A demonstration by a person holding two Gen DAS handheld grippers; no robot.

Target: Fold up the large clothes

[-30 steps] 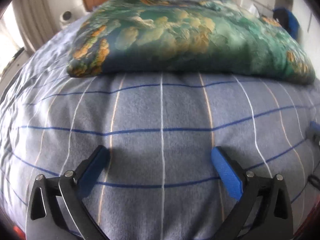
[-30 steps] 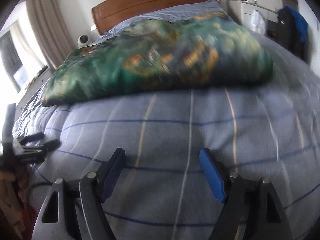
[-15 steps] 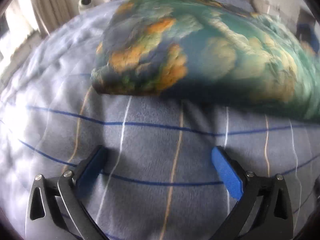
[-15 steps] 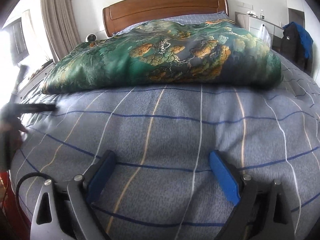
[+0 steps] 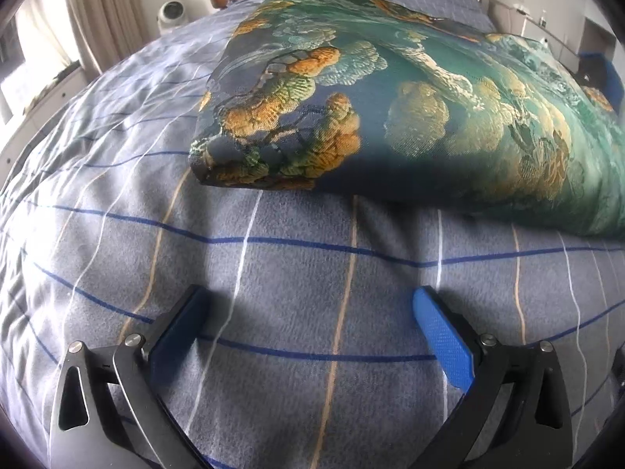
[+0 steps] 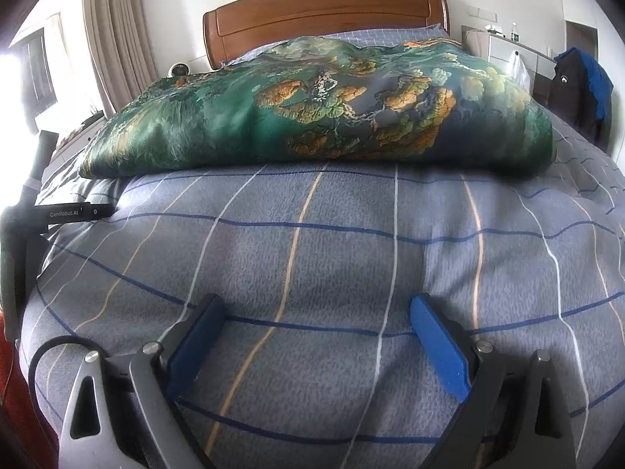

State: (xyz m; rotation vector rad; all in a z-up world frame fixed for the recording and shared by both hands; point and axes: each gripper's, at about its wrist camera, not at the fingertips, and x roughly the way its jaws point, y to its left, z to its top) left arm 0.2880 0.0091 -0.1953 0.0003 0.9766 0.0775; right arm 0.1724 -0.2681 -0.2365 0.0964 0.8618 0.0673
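Now both grippers are hovering empty in front of the folded green, floral-patterned silky cloth (image 6: 312, 113).

It is lying across the bed's grey checked cover (image 6: 332, 258), nearer the wooden headboard (image 6: 324, 11). The left gripper (image 5: 308, 328) is standing wide open with nothing between its blue pads; the right gripper (image 6: 316, 336) has just been opening and is gaping equally bare. Pinching only the top layer of that slippery stack would likely be undoing the fold.

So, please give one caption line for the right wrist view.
Open right gripper above grey checked bedcover; folded green-and-orange patterned quilt lies beyond.
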